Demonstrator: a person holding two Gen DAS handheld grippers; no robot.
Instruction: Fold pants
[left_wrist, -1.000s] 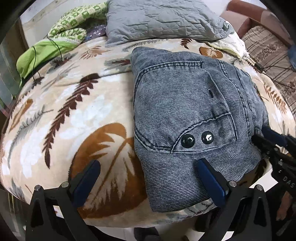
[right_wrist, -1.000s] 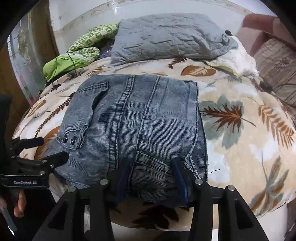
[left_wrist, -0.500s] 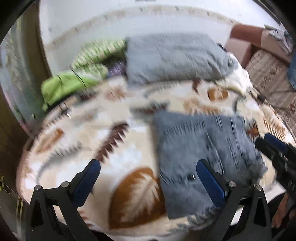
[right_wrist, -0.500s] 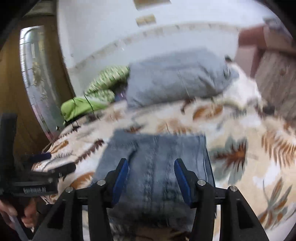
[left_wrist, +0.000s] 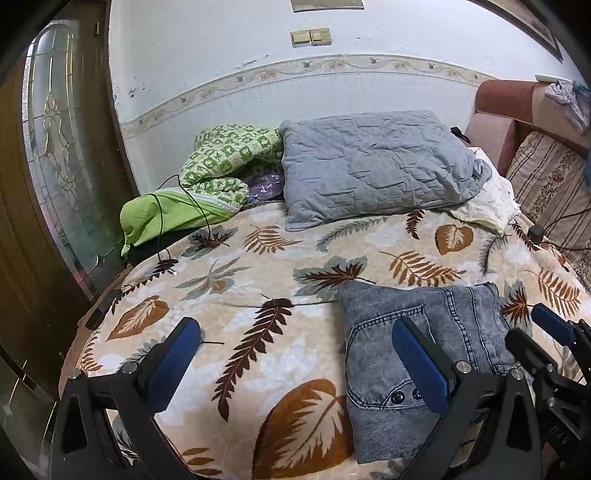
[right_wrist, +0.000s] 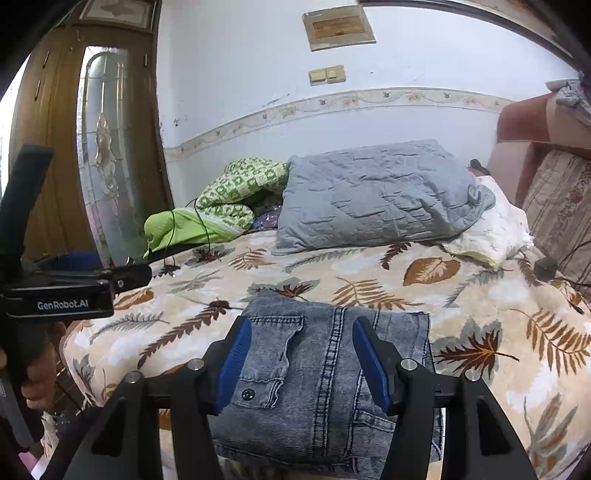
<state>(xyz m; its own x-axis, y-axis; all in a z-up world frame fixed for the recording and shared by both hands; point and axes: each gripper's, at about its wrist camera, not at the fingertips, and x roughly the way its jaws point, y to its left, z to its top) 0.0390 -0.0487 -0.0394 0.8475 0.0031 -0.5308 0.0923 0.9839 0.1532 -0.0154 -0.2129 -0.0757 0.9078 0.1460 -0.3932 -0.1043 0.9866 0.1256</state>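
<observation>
The blue denim pants (left_wrist: 417, 354) lie folded into a compact rectangle on the near edge of the bed; they also show in the right wrist view (right_wrist: 328, 376). My left gripper (left_wrist: 295, 362) is open wide and empty, held above the bed to the left of the pants. My right gripper (right_wrist: 301, 363) is open and empty, raised above the near edge of the pants. The right gripper also shows at the right edge of the left wrist view (left_wrist: 546, 339). The left gripper shows at the left of the right wrist view (right_wrist: 74, 284).
The bed has a leaf-print blanket (left_wrist: 258, 295). A grey pillow (left_wrist: 373, 166), a green blanket (left_wrist: 207, 184) with a black cable and a cream cloth (left_wrist: 487, 206) lie at the back. A wooden door (right_wrist: 74, 147) stands left, a striped sofa (left_wrist: 550, 184) right.
Both grippers have lifted up and back from the pants. The right gripper's jaws, which were down at the pants' near edge, now stand clear above it. The pants lie still.
</observation>
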